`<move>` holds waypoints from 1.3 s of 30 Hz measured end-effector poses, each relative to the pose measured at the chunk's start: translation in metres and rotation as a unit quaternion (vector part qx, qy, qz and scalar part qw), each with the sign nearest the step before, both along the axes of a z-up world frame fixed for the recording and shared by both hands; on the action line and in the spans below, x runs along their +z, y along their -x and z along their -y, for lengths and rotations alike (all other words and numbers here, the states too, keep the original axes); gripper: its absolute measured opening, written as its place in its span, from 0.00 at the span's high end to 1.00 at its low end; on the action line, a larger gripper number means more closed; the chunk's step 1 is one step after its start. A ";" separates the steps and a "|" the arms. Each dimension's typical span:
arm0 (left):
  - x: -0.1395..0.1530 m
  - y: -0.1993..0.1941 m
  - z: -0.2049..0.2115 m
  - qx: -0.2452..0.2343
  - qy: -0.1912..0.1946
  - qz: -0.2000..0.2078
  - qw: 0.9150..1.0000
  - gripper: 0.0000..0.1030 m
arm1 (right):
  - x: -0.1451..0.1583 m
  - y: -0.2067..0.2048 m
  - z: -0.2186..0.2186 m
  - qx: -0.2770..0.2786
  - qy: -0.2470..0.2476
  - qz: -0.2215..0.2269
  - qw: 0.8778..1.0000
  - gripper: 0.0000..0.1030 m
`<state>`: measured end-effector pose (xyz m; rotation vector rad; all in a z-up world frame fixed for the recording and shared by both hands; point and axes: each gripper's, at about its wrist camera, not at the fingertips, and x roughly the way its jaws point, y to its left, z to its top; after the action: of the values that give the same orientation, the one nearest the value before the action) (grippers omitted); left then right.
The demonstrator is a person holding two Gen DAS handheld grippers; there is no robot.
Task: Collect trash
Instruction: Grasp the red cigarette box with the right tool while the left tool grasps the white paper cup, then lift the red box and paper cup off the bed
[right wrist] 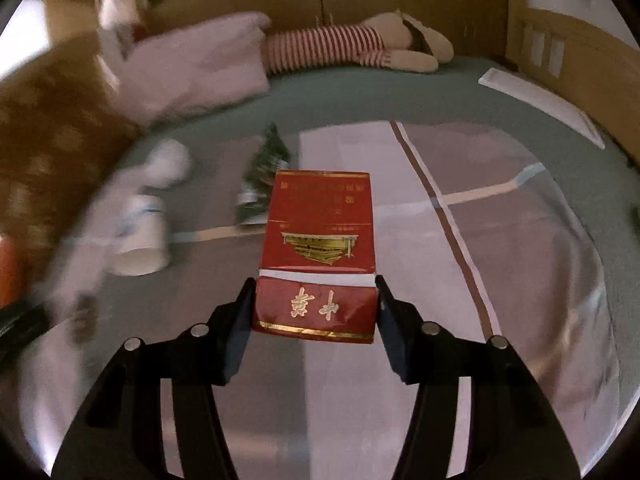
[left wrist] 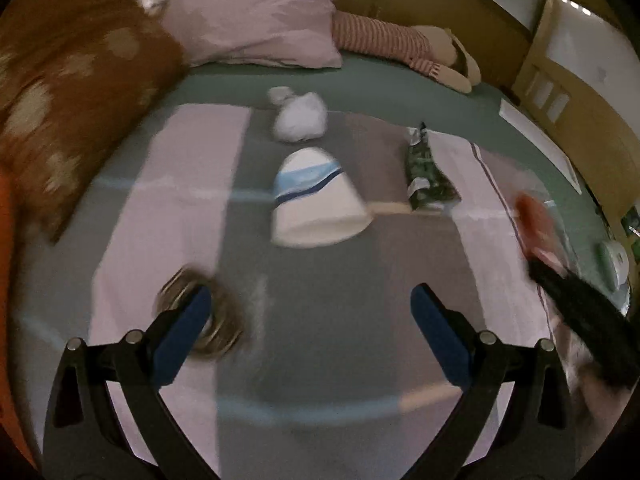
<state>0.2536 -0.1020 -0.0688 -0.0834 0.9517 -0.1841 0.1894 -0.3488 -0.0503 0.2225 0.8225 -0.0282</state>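
My right gripper (right wrist: 316, 308) is shut on the near end of a red cigarette pack (right wrist: 318, 240) with gold print, held just above the bedspread. In the left wrist view the same pack (left wrist: 534, 220) is a red blur at the right. My left gripper (left wrist: 310, 312) hangs open over the spread with nothing between its fingers. A blurred brownish scrap (left wrist: 200, 320) lies by its left finger. Ahead lie a tipped white paper cup (left wrist: 320, 200) with a blue band, a crumpled white tissue (left wrist: 298, 118) and a green wrapper (left wrist: 424, 168). The right wrist view shows the cup (right wrist: 140, 240), tissue (right wrist: 168, 164) and wrapper (right wrist: 264, 176) at left.
A pink pillow (left wrist: 256, 20) and a brown patterned pillow (left wrist: 72, 92) sit at the back left of the bed. A plush toy (right wrist: 360, 44) in a striped top lies along the wooden wall. A white sheet of paper (right wrist: 540, 100) rests at the far right.
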 end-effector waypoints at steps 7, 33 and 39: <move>-0.032 -0.085 0.024 0.015 -0.021 -0.037 0.999 0.04 | 0.069 0.090 -0.019 0.037 -0.079 0.084 0.993 0.45; 0.081 0.143 -0.017 -0.050 -0.032 0.104 0.993 0.29 | 0.078 0.110 -0.080 0.109 0.016 0.089 0.990 0.45; 0.084 0.199 -0.045 -0.011 0.002 0.121 0.993 0.28 | 0.074 0.145 -0.101 0.121 0.031 0.090 0.988 0.45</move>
<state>0.0549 -0.0574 0.0150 -0.0524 0.7113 -0.2107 0.0442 -0.2477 0.0233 0.0650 0.6626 0.1918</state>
